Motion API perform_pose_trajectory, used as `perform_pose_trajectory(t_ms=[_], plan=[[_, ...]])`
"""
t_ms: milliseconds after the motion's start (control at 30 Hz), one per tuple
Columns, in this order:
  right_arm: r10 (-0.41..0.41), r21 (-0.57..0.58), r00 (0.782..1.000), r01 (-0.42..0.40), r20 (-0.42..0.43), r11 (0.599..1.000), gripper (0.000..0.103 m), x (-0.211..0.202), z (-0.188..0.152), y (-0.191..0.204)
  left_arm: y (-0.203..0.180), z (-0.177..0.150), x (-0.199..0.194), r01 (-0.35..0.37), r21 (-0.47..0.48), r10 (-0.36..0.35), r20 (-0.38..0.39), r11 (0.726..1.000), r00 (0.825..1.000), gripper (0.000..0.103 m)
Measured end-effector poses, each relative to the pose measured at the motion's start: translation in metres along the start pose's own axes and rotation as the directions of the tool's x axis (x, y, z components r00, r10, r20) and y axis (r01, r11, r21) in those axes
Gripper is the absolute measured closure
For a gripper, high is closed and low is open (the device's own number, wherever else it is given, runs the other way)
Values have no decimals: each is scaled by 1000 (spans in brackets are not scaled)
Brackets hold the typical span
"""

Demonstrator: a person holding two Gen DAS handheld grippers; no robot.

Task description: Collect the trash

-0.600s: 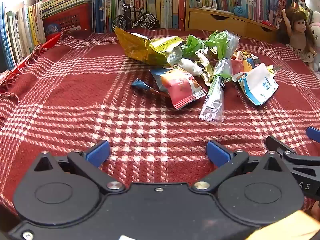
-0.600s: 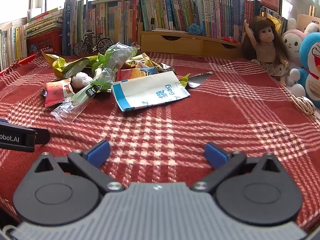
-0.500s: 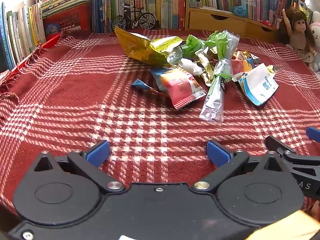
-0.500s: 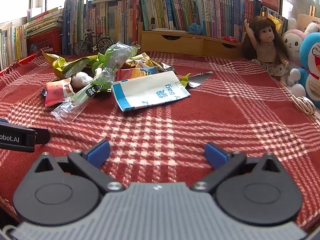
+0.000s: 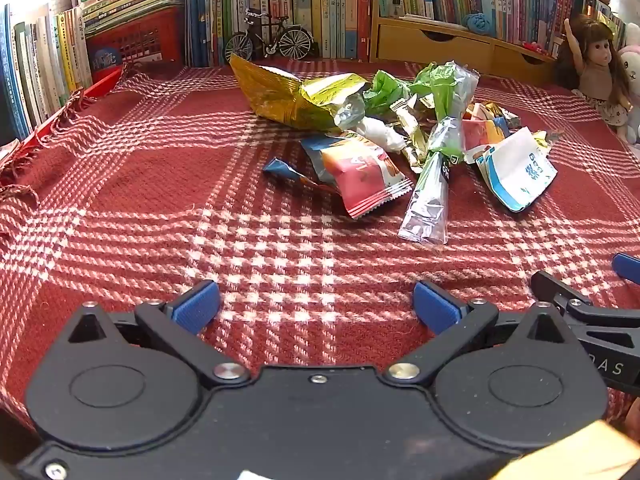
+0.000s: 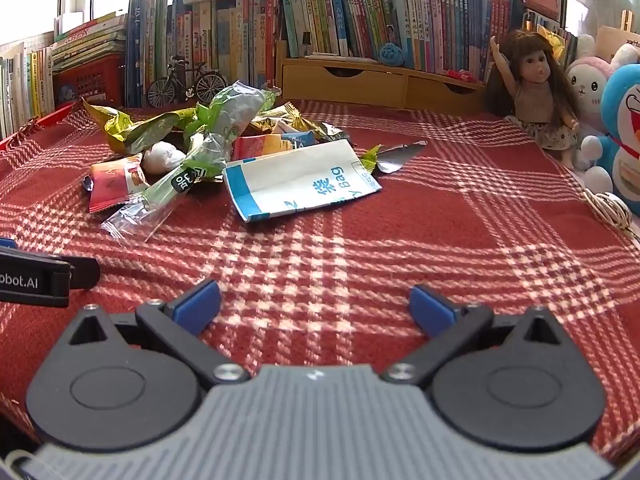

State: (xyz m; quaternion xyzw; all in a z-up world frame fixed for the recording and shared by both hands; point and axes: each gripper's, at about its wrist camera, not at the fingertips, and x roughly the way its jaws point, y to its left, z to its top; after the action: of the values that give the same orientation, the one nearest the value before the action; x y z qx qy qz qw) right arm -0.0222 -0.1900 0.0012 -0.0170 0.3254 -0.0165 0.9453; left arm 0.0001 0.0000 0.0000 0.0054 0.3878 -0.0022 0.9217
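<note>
Left gripper (image 5: 316, 304): jaws are held wide apart over the red plaid blanket (image 5: 160, 184), nothing between the blue pads (image 5: 196, 306). Tilted down toward the cloth, near its front edge.

Right gripper (image 6: 314, 306): jaws likewise spread wide, empty, over bare blanket. Each gripper is seen at the edge of the other's view, so the two are placed side by side.

Trash is found in one loose heap on the blanket, ahead of both grippers and well apart from their fingertips. Contents noted:
- gold foil snack bag (image 5: 292, 96), crumpled, at the far left of the heap;
- red and orange snack wrapper (image 5: 360, 176), lying flat at the near side, with a small blue wrapper (image 5: 280, 168) just beside it to the left;
- clear plastic sleeve with green print (image 5: 432, 188), pointing toward the left gripper;
- white and blue paper bag (image 6: 296, 180), flat, nearest to the right gripper in the right wrist view;
- crumpled white tissue (image 6: 162, 156) among the wrappers;
- silver foil scrap (image 6: 396, 156) just right of the paper bag.

Behind the heap a row of books (image 6: 340, 20), a miniature bicycle (image 5: 272, 40) and a wooden drawer unit (image 6: 380, 80) are lined up. A doll (image 6: 536, 92) is stood at the right, beside plush toys (image 6: 616, 120).
</note>
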Motion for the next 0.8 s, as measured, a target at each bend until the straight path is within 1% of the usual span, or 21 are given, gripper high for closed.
perform_pose_trajectory(t_ms=[133,800], plan=[[2,-1,1000,-2,0,1000,0,5,-2,1,0,0,0,-1,-1,1,0,1000,1000,0],[4,-2,1000,-4,-7,1000,0,2,-1,0,0,0,0,0,0,0,3,1000,1000,0]])
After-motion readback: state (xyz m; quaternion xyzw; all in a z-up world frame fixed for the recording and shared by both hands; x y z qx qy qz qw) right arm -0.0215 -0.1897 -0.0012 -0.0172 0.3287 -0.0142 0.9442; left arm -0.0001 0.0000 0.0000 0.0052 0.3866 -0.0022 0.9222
